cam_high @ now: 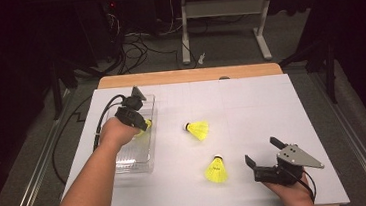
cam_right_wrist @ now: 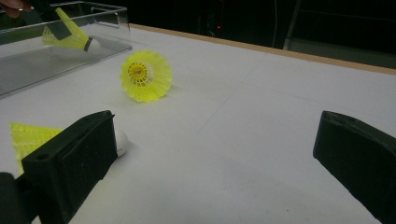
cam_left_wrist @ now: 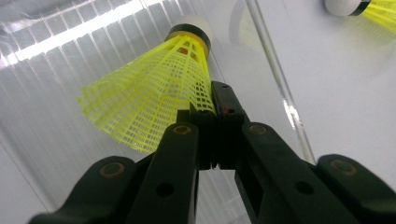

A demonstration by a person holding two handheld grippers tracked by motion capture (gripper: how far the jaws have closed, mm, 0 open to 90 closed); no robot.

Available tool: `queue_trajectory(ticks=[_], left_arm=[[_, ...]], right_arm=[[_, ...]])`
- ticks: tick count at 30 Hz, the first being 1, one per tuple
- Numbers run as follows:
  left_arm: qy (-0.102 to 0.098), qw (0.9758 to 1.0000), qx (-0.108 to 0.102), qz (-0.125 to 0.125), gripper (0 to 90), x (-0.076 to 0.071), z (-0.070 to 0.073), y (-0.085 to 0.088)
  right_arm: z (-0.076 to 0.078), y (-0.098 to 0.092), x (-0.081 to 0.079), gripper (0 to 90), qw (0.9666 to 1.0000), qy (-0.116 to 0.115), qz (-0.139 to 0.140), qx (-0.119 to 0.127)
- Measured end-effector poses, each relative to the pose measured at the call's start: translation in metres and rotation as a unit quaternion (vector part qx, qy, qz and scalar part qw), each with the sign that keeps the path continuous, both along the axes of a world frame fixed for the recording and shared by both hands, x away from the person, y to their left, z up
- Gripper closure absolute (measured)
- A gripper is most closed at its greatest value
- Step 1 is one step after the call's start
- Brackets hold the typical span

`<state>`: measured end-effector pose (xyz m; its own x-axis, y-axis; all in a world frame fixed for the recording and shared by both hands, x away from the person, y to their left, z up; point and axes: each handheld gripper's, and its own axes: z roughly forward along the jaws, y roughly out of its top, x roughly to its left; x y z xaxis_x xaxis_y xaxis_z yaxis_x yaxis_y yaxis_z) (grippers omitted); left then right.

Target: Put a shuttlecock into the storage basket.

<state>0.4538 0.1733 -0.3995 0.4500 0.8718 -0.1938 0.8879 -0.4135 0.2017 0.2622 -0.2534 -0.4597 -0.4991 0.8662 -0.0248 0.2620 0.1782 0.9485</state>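
Observation:
My left gripper is shut on the mesh skirt of a yellow shuttlecock, with its jaws closed together. It holds that shuttlecock low over a clear plastic tray at the left of the white table, cork end pointing away. Two more yellow shuttlecocks lie on the table: one in the middle, one nearer the front. My right gripper rests open at the front right with nothing between its jaws. The nearer shuttlecock lies just beside its left jaw.
The ribbed tray floor lies under the held shuttlecock, and the tray's clear wall runs along its right. The table's wooden far edge borders a dark floor with cables and a desk frame.

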Motion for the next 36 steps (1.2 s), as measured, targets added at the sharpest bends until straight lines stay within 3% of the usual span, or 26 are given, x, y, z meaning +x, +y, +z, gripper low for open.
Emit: queue_trajectory(ticks=[13,19,36], left_arm=[[-0.003,0.9999,-0.006,0.008,88.5,0.002,-0.006,0.000],[0.005,0.9999,-0.008,0.007,87.5,0.000,-0.008,0.000],[0.019,0.9998,-0.002,-0.009,75.5,-0.006,-0.011,0.001]], right_arm=[[0.000,0.000,0.000,0.3,1.0000,0.001,-0.001,0.000],[0.000,-0.001,0.000,0.3,1.0000,0.000,-0.002,-0.001],[0.001,-0.001,0.000,0.3,1.0000,-0.001,-0.003,0.000]])
